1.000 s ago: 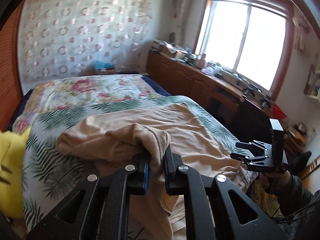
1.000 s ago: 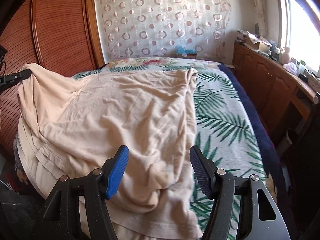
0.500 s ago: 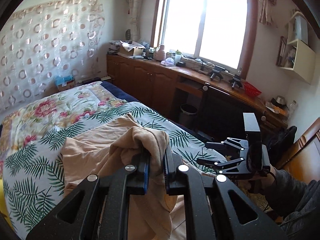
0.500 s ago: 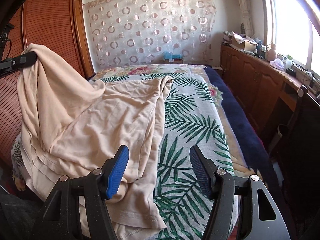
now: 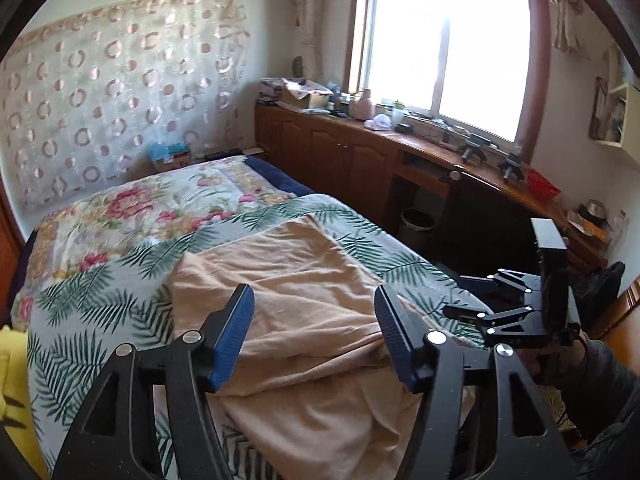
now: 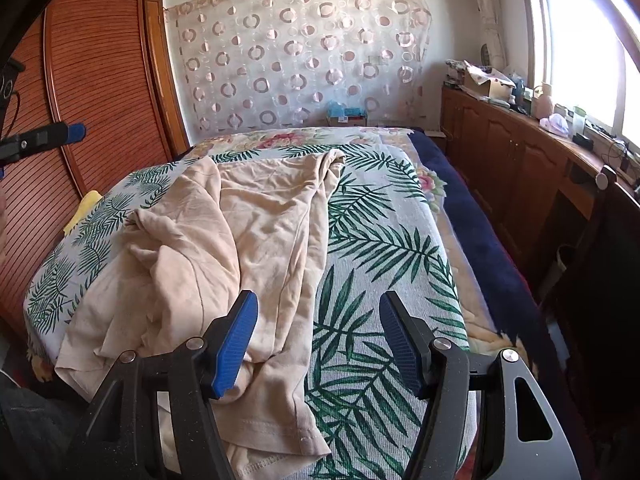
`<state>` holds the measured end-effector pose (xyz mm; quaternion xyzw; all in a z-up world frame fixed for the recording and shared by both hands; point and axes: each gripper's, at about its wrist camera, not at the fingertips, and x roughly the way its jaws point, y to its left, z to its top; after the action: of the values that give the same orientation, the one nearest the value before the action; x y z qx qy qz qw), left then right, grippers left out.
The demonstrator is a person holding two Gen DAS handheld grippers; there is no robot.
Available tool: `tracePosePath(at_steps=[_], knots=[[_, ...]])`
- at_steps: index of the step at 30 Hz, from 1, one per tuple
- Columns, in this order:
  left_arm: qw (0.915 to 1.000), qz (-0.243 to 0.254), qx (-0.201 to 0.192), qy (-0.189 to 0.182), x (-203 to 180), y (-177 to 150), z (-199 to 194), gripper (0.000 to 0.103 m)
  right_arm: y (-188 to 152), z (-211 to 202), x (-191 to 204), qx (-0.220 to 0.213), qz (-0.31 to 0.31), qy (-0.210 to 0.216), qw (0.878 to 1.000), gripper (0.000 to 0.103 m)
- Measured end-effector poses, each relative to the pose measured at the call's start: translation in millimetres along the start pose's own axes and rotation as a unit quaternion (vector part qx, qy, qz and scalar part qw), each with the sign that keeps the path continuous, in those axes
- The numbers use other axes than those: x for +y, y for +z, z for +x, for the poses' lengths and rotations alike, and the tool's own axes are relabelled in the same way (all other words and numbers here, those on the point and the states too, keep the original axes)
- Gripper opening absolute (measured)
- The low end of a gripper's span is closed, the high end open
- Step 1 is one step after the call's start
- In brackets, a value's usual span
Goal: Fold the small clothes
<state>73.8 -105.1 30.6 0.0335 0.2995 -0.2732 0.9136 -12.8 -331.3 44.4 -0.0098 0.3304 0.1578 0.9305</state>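
The left tool (image 5: 314, 334) now stands spread and empty; half a second ago it pinched a bunch of the beige garment (image 5: 304, 312), so the cloth has just been let go. The right tool (image 6: 318, 338) is spread too, holding nothing. From its view the garment lies rumpled on the bed (image 6: 384, 240), from 12 down toward 8 o'clock, one side laid over itself. Judged so, one fold is down; smoothing or regrasping comes next.

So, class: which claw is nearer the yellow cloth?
Left. The left claw hangs over the beige garment beside the yellow cloth; the right claw is further away.
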Motion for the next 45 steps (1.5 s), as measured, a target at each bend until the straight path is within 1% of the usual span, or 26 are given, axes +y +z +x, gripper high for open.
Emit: tracePosePath(at_steps=[5,10,17,25,30,35,40,45], knots=[[0.9988,-0.028,0.000,0.041,29.6,-16.6,-4.9,0.064,10.5,8.5,11.7,-0.003,-0.016,0.008,1.000,0.065],[0.9947,-0.055,0.002,0.087,60.9,-37.4,-12.9,0.064,22.0,21.3,29.7,-0.007,-0.039,0.023,0.999,0.065],[0.9884,-0.083,0.003,0.127,91.1,-54.7,-22.7,0.064,41.0,41.5,60.8,-0.011,-0.080,0.046,0.996,0.065],[0.9840,-0.098,0.000,0.149,113.4,-68.0,-34.5,0.064,60.4,64.8,89.3,0.001,-0.113,0.074,0.991,0.065],[0.9812,-0.110,0.000,0.159,123.5,-75.0,-38.7,0.064,74.2,81.6,113.7,0.012,-0.146,0.091,0.985,0.065],[0.9788,-0.122,-0.002,0.164,132.9,-81.2,-43.8,0.064,88.3,109.0,140.1,0.035,-0.161,0.124,0.978,0.065],[0.9774,-0.128,-0.001,0.168,139.3,-85.6,-46.2,0.064,94.1,139.5,164.6,0.061,-0.175,0.151,0.971,0.065],[0.9772,-0.132,0.000,0.166,140.9,-88.8,-46.3,0.064,94.0,170.8,189.8,0.093,-0.204,0.161,0.961,0.065]])
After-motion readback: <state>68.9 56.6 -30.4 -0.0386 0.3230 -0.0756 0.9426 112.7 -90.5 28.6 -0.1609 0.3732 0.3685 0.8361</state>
